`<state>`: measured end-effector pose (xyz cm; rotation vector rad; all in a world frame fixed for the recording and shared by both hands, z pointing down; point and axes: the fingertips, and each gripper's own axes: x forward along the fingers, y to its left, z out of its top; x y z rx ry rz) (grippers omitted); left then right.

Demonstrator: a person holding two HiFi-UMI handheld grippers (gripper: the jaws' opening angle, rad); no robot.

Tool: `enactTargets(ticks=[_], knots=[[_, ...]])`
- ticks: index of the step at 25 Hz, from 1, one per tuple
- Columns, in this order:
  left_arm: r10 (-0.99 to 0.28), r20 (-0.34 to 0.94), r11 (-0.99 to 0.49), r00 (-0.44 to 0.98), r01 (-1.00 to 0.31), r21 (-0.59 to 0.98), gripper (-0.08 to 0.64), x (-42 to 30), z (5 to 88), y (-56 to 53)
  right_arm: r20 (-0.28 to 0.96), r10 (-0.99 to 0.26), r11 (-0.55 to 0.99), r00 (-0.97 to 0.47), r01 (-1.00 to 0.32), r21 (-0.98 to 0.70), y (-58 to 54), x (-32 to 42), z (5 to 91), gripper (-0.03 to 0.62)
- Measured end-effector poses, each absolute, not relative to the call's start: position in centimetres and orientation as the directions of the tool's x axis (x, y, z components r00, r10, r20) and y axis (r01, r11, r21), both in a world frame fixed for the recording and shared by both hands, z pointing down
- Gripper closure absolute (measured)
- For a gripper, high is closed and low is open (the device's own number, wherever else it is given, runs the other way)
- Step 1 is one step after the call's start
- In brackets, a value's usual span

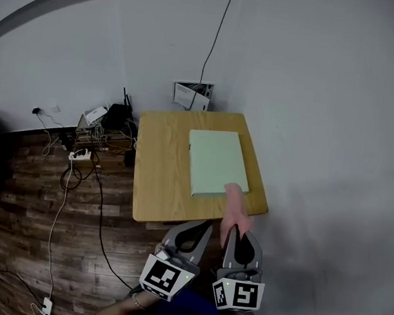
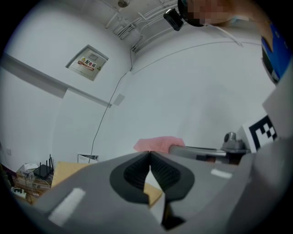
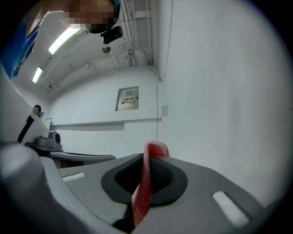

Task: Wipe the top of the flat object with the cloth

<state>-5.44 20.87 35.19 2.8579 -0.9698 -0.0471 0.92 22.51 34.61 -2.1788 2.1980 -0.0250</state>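
Table point(image 1: 159, 181) with flat object point(image 1: 216, 162) by white walls point(image 1: 316, 75); left fingers point(image 2: 135, 174) together, right fingers point(image 3: 162, 176) on cloth point(image 3: 143, 192)

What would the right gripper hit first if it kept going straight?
Likely the white wall: the right gripper, shut on the pink cloth, seems to aim above the table; height is unclear.

Small wooden table point(image 1: 154, 184) set in a corner of plain white walls point(image 1: 314, 95). Left of the table, dark plank floor point(image 1: 16, 240) strewn with loose cables point(image 1: 68, 175), with a white power strip point(image 1: 79, 154) and a black router point(image 1: 118, 116). Behind the table, a small open wall box point(image 1: 192, 95), with a thin cord point(image 1: 215, 37) climbing the wall. High above the table, a framed notice point(image 3: 127, 98) and lit ceiling tubes point(image 3: 64, 40).
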Motion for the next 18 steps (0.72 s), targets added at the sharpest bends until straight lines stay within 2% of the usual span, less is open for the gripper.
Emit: enactTargets(ticks=[10, 18], knots=[[-0.645, 0.019, -0.751, 0.764, -0.639, 0.163, 0.557, -8.1, 35.7, 15.1, -0.006, -0.999, 0.036, -0.035, -0.999, -0.027, 16.4, -0.6, 34.9, 0.577], [-0.713, 0.03, -0.69, 0.7, -0.709, 0.146, 0.557, -7.6, 37.1, 8.9, -0.01, -0.996, 0.09, -0.09, -0.996, -0.017, 9.1, 1.8, 35.4, 0.577]])
